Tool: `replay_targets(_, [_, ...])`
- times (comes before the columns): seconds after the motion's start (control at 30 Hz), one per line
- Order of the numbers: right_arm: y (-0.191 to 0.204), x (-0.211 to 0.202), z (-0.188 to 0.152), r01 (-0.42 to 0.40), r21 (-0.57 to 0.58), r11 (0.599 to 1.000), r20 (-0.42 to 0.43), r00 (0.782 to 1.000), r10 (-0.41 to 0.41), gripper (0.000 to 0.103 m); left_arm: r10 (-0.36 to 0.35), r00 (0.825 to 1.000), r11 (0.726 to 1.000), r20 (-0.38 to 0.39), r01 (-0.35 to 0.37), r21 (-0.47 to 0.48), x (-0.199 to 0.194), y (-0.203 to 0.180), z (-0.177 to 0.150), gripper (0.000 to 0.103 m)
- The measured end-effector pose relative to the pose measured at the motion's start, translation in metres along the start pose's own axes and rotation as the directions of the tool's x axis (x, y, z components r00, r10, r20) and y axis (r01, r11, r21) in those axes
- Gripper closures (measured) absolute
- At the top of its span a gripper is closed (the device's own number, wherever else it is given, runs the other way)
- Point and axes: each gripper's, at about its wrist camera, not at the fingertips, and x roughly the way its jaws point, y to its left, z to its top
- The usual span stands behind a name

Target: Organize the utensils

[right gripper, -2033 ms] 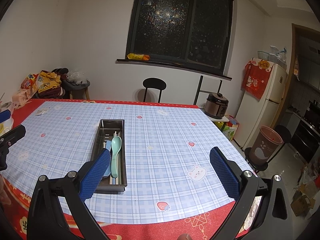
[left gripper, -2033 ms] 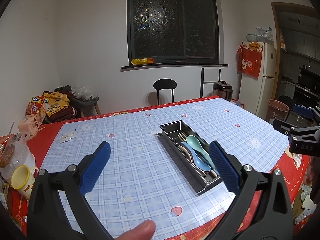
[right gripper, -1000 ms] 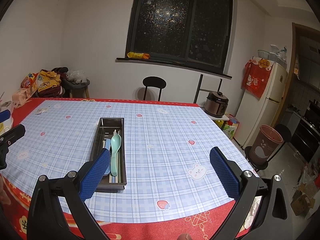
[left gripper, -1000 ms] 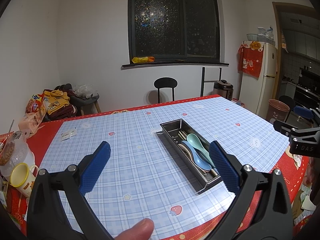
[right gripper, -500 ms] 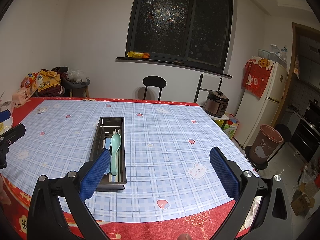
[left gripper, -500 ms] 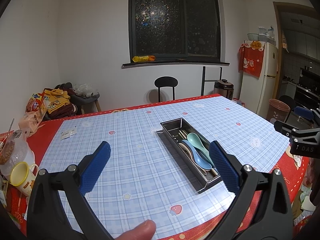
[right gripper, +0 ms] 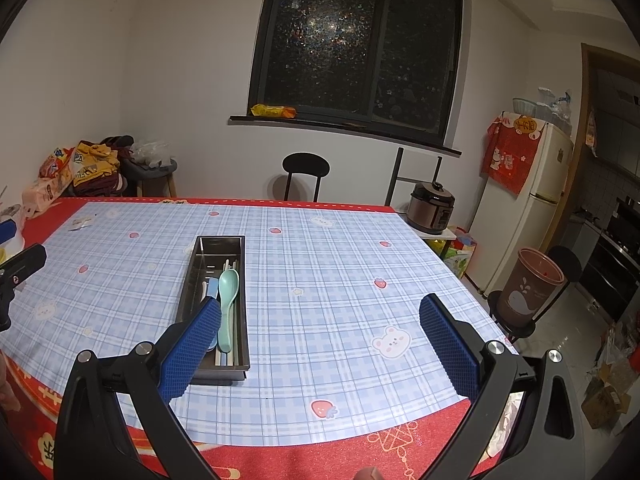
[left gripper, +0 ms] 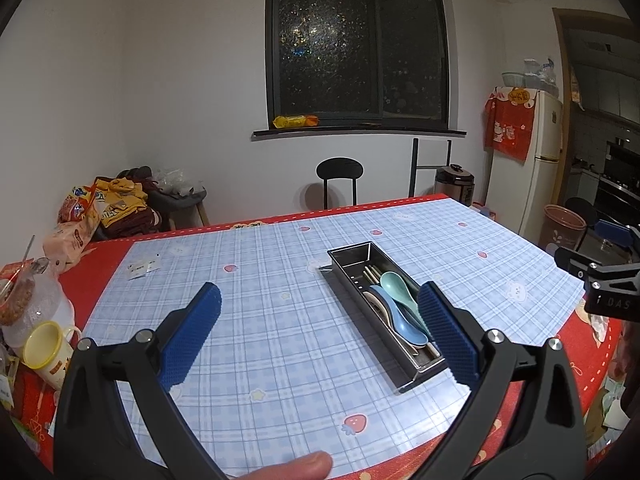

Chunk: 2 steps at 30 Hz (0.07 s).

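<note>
A long steel utensil tray (left gripper: 351,254) (right gripper: 221,241) lies on the checked tablecloth, holding a mint spoon (left gripper: 397,285) (right gripper: 228,285), a blue spoon (left gripper: 396,314), a cream spoon and chopsticks (left gripper: 372,272). My left gripper (left gripper: 318,330) hovers open above the table, its right pad beside the tray's near end. My right gripper (right gripper: 320,340) is open too, held above the table's front edge, its left pad overlapping the tray's near end in the view. Neither holds anything. The right gripper's tip (left gripper: 600,280) shows at the left wrist view's right edge.
A yellow cup (left gripper: 42,350) and a plastic jar (left gripper: 24,304) stand at the table's left edge. Paper slips (left gripper: 140,270) lie far left. Beyond the table are a black chair (right gripper: 306,176), a rice cooker (right gripper: 434,208), a fridge (right gripper: 524,208) and a brown bin (right gripper: 528,294).
Both views shifted only slightly; the grippers stay open above the table and the tray's contents have not moved.
</note>
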Motion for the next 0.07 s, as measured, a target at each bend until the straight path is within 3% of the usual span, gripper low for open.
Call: replay_targets(0.07, [0.0004, 0.0003, 0.0, 0.001, 0.0, 1.0, 0.0, 1.0, -0.001, 0.006, 0.0, 1.0, 1.0, -0.001, 0.0, 0.0, -0.0001, -0.0002, 0.001, 0.006])
